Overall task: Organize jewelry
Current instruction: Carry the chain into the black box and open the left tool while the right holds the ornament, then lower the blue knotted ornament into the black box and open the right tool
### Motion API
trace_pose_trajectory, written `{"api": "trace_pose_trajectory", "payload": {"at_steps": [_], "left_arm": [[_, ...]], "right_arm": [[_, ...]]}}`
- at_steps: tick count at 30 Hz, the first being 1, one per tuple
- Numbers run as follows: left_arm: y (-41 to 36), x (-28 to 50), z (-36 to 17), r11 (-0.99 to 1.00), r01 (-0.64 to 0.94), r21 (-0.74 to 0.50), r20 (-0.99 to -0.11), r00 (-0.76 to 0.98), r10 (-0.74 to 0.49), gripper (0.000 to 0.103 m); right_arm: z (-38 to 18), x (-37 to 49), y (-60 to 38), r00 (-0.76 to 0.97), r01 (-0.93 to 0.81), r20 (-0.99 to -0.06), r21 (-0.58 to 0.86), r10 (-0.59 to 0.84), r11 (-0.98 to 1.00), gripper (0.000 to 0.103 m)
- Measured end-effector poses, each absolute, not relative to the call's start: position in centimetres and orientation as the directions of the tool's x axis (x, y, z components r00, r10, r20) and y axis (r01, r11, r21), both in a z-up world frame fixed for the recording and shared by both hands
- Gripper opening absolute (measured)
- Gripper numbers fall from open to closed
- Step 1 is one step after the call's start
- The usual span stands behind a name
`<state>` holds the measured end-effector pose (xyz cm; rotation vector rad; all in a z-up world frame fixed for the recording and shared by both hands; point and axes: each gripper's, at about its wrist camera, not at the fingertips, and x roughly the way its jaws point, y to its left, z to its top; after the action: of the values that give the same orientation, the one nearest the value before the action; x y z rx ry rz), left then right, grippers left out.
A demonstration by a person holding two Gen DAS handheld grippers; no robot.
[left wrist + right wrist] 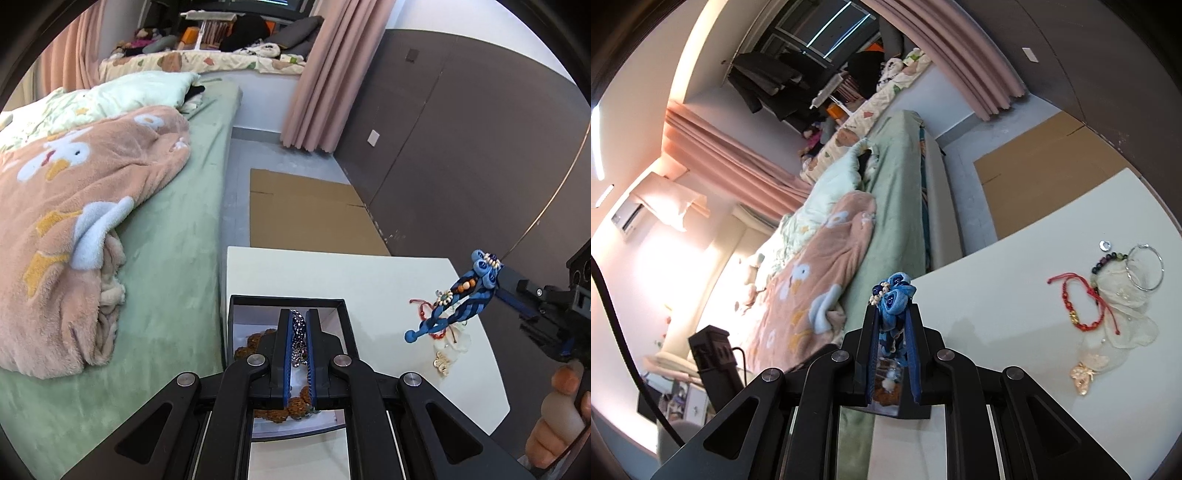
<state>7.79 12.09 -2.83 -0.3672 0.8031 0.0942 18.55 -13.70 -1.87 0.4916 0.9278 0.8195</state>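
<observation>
My left gripper (298, 317) is shut on a silver-dark bead chain (298, 338) and holds it over an open black box (236, 299) that has brown bead strands (258, 338) inside. My right gripper (891, 314) is shut on a blue fabric flower hair ornament (894, 295); it also shows in the left wrist view (458, 295), raised above the white table (369, 273). On the table lie a red cord bracelet (1078, 299), a dark bead bracelet (1106, 258), a silver bangle (1145, 267), a gold clip (1082, 376) and a white sheer flower piece (1126, 325).
A bed with a green sheet (177, 258) and a peach blanket (74, 206) runs along the table's left side. Flat cardboard (306, 214) lies on the floor beyond the table. A brown wall (461, 147) stands to the right, with pink curtains (317, 81) further back.
</observation>
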Motion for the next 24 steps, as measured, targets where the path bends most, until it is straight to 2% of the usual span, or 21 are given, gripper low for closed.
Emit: {"api": "trace_pose_trajectory", "payload": {"at_steps": [5,12,13,14,15,17,24], "left_arm": [[12.5,8.3,-3.3,0.929,-0.234,-0.288,-0.737,0.673,-0.06,0.007],[13.4,9.3,-4.5,0.888,-0.232,-0.398,-0.765,0.618,-0.182,0.011],[13.6,9.3,-4.5,0.884,-0.24,-0.401,-0.767,0.615,-0.182,0.014],[13.8,9.3,-4.5,0.88,-0.247,-0.405,-0.768,0.615,-0.181,0.029],[14.2,9.1,-4.3,0.876,-0.255,-0.409,-0.763,0.623,-0.175,0.051],[14.8,8.6,-3.6,0.867,-0.266,-0.421,-0.74,0.654,-0.158,0.065],[17.1,7.1,-2.2,0.848,-0.316,-0.426,-0.707,0.7,-0.094,0.065]], "right_arm": [[-2.0,18.5,-13.0,0.325,-0.409,-0.483,0.704,0.813,0.581,0.015],[-1.9,18.3,-11.4,0.297,-0.436,-0.459,0.715,0.837,0.547,0.015],[-2.0,18.3,-11.1,0.293,-0.437,-0.46,0.715,0.838,0.545,0.015],[-2.1,18.3,-10.9,0.288,-0.439,-0.46,0.716,0.84,0.543,0.015],[-2.2,18.3,-10.5,0.281,-0.441,-0.462,0.716,0.841,0.541,0.015],[-2.3,18.2,-10.0,0.272,-0.446,-0.464,0.715,0.843,0.538,0.015],[-3.1,17.5,-7.1,0.207,-0.467,-0.459,0.729,0.864,0.5,0.015]]}}
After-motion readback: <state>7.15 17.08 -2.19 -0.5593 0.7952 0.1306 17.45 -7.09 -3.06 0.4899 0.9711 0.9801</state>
